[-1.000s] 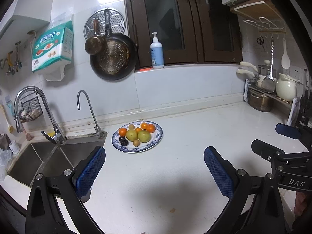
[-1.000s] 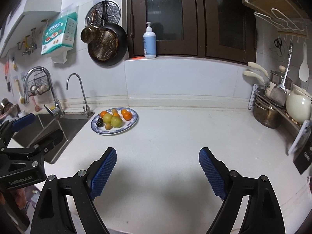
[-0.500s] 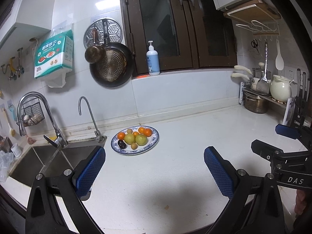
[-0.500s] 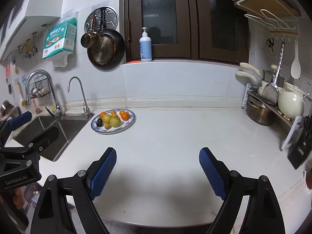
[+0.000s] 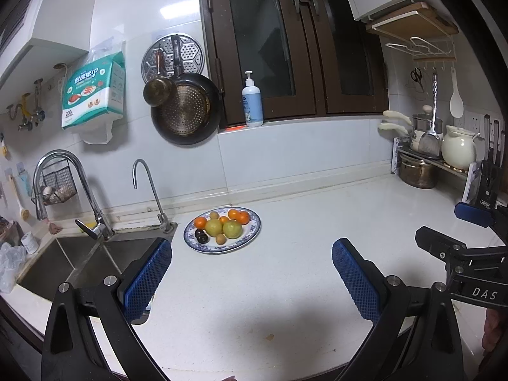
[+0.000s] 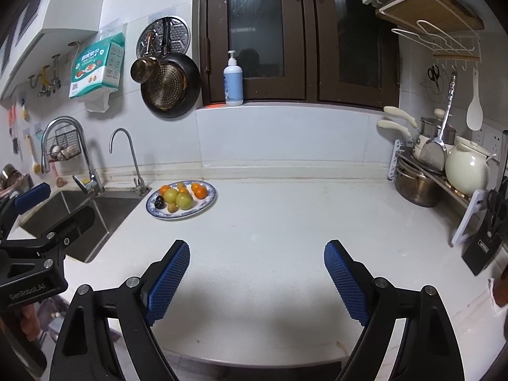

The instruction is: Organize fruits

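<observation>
We hold the left gripper (image 5: 250,273) low over the near edge of the white table (image 5: 301,238), its jaws spread wide with nothing between them; the right gripper (image 6: 256,277) hangs beside it over the same surface, jaws likewise wide apart and empty. Well ahead of both, the blue-rimmed plate (image 5: 254,227) sits on the table just right of the sink (image 5: 63,263); on it we count several oranges (image 5: 243,217), two larger yellow-green fruits (image 5: 232,228) side by side in the middle, two small dark fruits (image 5: 201,237) at the left edge, and small brownish fruits whose kind we cannot tell. In the right wrist view the same plate (image 6: 208,201) lies to the upper left of our jaws, near the slim tap (image 6: 127,155); a frying pan (image 6: 171,85) hangs on the tiled wall above it; a soap bottle (image 6: 233,79) stands on the window ledge; a cream pot (image 6: 466,168) rests on the rack at the far right.
</observation>
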A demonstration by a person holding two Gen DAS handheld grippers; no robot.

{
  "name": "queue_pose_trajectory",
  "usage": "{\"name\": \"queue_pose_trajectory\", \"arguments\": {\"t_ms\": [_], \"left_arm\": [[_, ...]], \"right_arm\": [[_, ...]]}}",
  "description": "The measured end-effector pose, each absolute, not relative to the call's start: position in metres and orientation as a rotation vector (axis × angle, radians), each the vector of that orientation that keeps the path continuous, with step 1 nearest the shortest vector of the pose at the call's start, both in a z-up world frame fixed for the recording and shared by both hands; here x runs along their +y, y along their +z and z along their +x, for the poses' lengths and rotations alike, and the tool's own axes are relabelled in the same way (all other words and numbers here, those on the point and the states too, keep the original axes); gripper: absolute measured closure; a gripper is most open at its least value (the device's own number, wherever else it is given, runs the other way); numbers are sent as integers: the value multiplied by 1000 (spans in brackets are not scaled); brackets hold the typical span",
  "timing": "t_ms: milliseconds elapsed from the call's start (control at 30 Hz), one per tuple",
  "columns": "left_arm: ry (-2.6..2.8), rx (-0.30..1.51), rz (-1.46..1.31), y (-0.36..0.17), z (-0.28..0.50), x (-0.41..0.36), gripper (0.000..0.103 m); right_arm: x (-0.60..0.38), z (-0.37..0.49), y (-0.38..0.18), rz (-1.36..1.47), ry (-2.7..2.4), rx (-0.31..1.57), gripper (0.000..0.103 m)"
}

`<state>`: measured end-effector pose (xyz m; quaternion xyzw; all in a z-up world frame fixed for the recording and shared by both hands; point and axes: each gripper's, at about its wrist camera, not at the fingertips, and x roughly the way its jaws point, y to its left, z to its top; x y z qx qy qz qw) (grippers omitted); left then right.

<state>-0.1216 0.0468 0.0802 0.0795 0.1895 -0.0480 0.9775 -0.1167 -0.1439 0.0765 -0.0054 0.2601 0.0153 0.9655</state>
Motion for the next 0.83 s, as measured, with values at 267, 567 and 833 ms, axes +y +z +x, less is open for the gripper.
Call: {"name": "queue_pose_trajectory", "arguments": {"t_ms": [267,567,833], "left_arm": [[-101,385,168,79,-124,46,0],[-100,384,166,79,-124,46,0],[-104,390,165,78,-124,44,0]], "right_arm": [[-144,-118,77,-10,31,525,16],[-146,-117,76,-10,41,526,16],[-147,-114,76,-8,50,531,16]]}}
